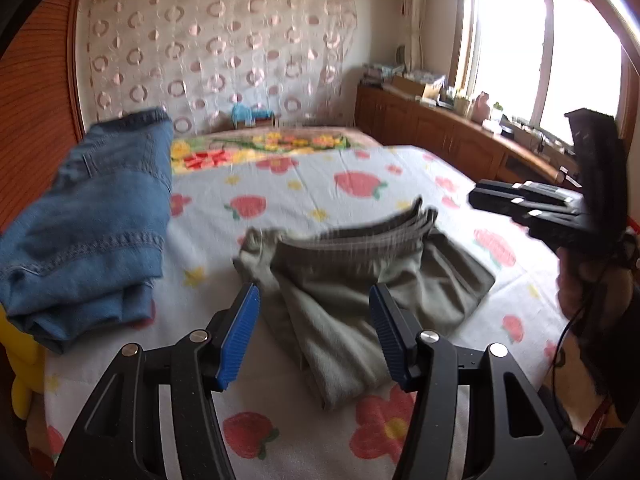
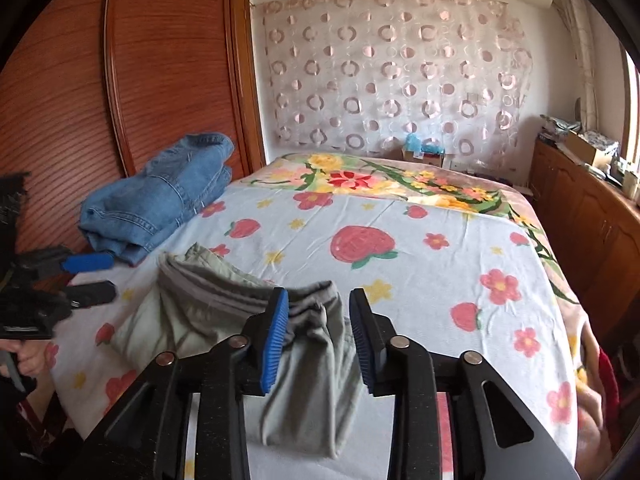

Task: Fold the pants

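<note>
Strawberry-print bed point(image 1: 320, 184): folded grey pants point(image 1: 360, 280) lying free; left gripper point(image 1: 314, 336), right gripper point(image 2: 319, 338) jaws released.

On the bed point(image 2: 400, 240) there were two garments: one pair of grey-green pants point(image 2: 304, 364), folded, and one pair of blue jeans point(image 2: 160, 200), folded too. Two hand-held grippers were about, left hand-held gripper point(image 1: 314, 336) and right hand-held gripper point(image 2: 318, 340), each with two blue pads
</note>
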{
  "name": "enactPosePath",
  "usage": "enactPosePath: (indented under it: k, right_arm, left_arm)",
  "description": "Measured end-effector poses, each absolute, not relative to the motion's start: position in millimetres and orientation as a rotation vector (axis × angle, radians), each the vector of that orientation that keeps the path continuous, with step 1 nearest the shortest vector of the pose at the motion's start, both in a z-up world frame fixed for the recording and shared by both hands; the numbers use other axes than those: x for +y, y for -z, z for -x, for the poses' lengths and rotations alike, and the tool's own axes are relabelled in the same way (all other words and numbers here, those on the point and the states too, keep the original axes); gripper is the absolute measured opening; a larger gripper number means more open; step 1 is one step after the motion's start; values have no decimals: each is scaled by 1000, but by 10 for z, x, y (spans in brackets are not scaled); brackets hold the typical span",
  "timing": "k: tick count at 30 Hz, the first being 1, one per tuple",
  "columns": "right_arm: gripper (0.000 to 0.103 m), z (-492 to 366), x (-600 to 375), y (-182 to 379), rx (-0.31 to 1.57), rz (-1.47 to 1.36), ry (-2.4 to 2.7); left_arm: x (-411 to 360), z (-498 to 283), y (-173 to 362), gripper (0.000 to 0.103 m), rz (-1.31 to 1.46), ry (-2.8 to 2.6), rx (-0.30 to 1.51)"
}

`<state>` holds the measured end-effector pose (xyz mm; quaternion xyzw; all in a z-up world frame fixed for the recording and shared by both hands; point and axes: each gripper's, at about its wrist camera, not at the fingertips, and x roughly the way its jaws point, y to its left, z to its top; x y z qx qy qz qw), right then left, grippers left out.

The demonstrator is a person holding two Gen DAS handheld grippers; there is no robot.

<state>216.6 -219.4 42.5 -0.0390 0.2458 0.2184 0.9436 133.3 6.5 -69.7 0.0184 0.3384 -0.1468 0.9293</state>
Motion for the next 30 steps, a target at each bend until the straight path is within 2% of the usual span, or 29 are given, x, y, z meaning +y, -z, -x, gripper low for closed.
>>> enactPosePath:
  k: [6,15,22,30]
  right_arm:
    - [40,-2316,-2186,-217,608,130,-488]
    - [40,-2824,-2017,-216,711,176,-457]
    - [40,-3017,-2149,-268,707,107,-320]
    - [40,-2625,-2275,-332,661,73,-437]
  left_arm:
    - [1,-1568,842,58,-61,299,755]
    - [-62,-1978,862,58,-133,219,793]
    - [23,-2056,822,58,-85,204,782]
    - [-14,-1701,707,58,-68,269,737]
